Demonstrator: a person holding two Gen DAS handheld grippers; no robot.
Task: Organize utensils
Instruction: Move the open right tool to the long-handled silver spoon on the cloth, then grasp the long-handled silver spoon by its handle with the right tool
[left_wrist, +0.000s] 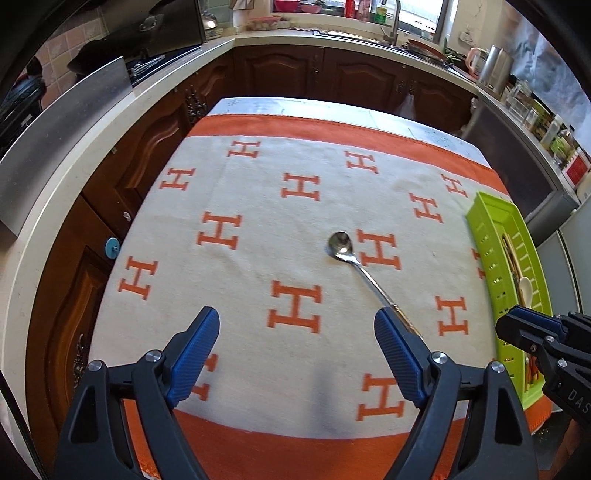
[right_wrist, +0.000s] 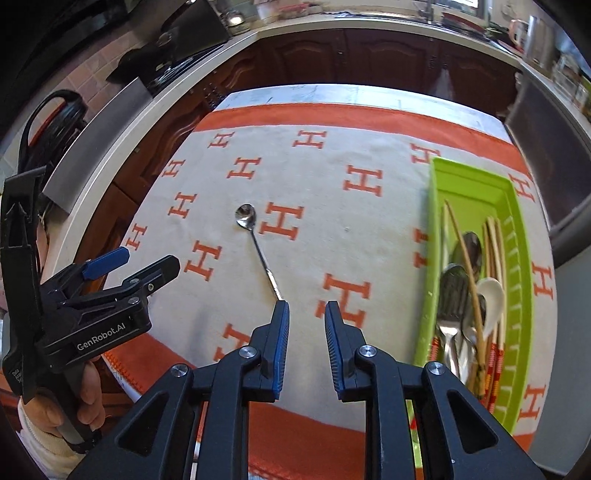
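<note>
A long-handled metal spoon lies alone on the white-and-orange H-patterned cloth, bowl away from me. My left gripper hovers above the cloth with its jaws wide open and empty; the spoon's handle runs behind its right finger. My right gripper has a narrow gap with nothing in it, and the handle's end disappears behind its left fingertip. A green slotted tray at the right holds several spoons, chopsticks and a white ceramic spoon.
The cloth covers a small table whose far edge faces dark wooden cabinets. A pale counter runs along the left. Jars and a kettle stand on the right counter. A person's hand holds the left gripper's grip.
</note>
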